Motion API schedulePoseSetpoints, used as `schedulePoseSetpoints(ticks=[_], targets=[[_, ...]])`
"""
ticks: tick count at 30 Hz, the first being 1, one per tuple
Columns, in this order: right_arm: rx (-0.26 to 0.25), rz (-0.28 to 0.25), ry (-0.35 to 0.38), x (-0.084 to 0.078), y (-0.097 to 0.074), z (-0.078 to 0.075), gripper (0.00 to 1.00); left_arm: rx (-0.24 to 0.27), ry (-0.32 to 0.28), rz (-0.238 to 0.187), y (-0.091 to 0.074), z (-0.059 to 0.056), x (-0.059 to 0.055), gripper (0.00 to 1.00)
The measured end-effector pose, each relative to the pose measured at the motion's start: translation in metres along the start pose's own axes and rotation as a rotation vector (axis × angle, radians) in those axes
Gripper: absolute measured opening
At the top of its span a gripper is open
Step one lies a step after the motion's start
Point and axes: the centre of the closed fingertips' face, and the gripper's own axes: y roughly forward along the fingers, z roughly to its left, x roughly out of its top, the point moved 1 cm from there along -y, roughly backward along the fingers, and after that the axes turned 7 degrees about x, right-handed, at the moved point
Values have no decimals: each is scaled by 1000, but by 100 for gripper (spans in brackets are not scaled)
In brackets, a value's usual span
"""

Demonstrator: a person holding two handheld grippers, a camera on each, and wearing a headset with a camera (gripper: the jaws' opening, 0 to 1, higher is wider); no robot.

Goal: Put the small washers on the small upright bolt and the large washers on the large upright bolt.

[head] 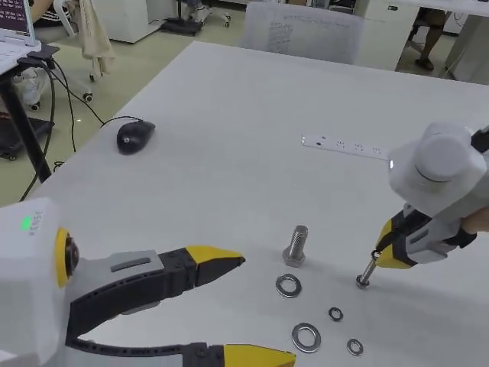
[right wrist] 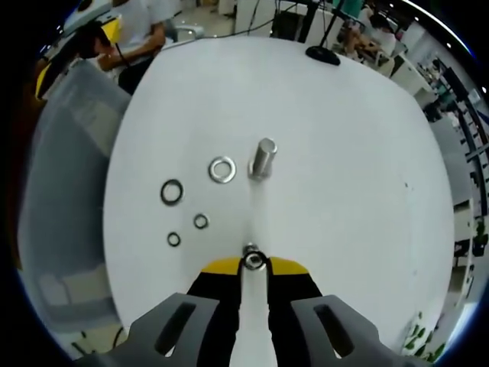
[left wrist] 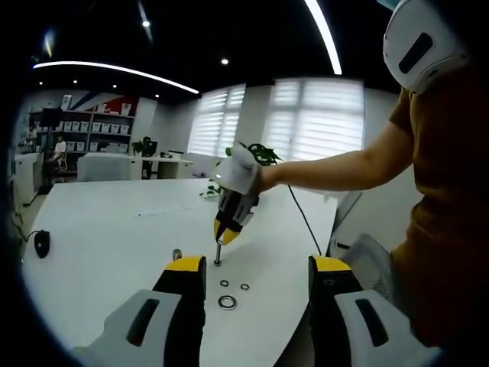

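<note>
The right gripper (head: 380,256) is clamped on the upper end of the small bolt (head: 366,273). The bolt leans, with its lower end touching the white bench (head: 229,138). Near it, to the left, the large bolt (head: 296,246) stands upright on its head. A large washer (head: 288,286) lies flat just in front of the large bolt, and a second large washer (head: 306,337) lies closer to the person. A small washer (head: 335,313) and a second small washer (head: 354,346) lie flat between the large washers and the small bolt, none touching. The left gripper (head: 267,309) is at the near left, jaws wide apart and holding nothing. A computer mouse (head: 135,136) sits near the bench's left edge, and a power strip (head: 344,145) lies toward the far right.
</note>
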Motion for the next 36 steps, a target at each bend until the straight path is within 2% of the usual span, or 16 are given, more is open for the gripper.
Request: schedulePoseSetpoints(ticks=[14,36], targets=[[7,8,2,-4,7,-3,12,7,-6,2,1,1,-2,53],[22,6,-28,-13,42,-5,13,17,-18,13,-1,4,-5,52]])
